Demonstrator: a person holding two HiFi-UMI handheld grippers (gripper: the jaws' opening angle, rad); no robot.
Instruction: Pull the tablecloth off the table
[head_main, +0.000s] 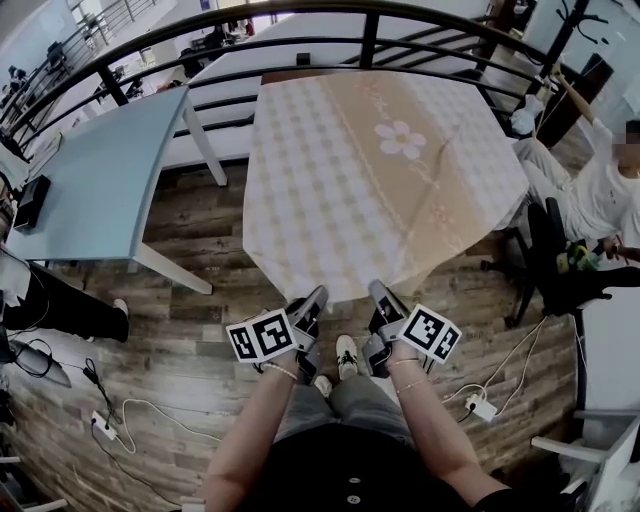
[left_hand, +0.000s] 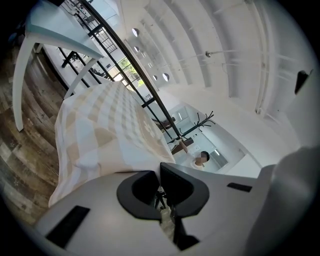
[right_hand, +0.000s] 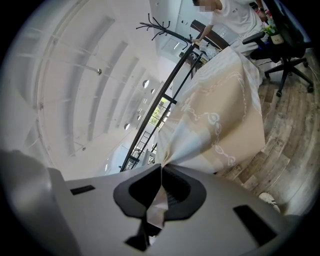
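A beige checked tablecloth (head_main: 370, 170) with a white flower covers the table ahead and hangs down its near side. In the head view my left gripper (head_main: 316, 298) and right gripper (head_main: 379, 293) sit side by side at the cloth's low front edge. Seen from the left gripper view, the left gripper (left_hand: 161, 194) is shut, with a thin fold of the tablecloth (left_hand: 100, 135) pinched between its jaws. The right gripper (right_hand: 161, 192) is also shut on a bunched fold, and the tablecloth (right_hand: 220, 115) fans out from that fold toward the table.
A light blue table (head_main: 100, 170) stands to the left and a black railing (head_main: 370, 20) curves behind both tables. A person in white (head_main: 590, 190) sits at the right beside a black office chair (head_main: 555, 265). Cables and a power strip (head_main: 480, 406) lie on the wood floor.
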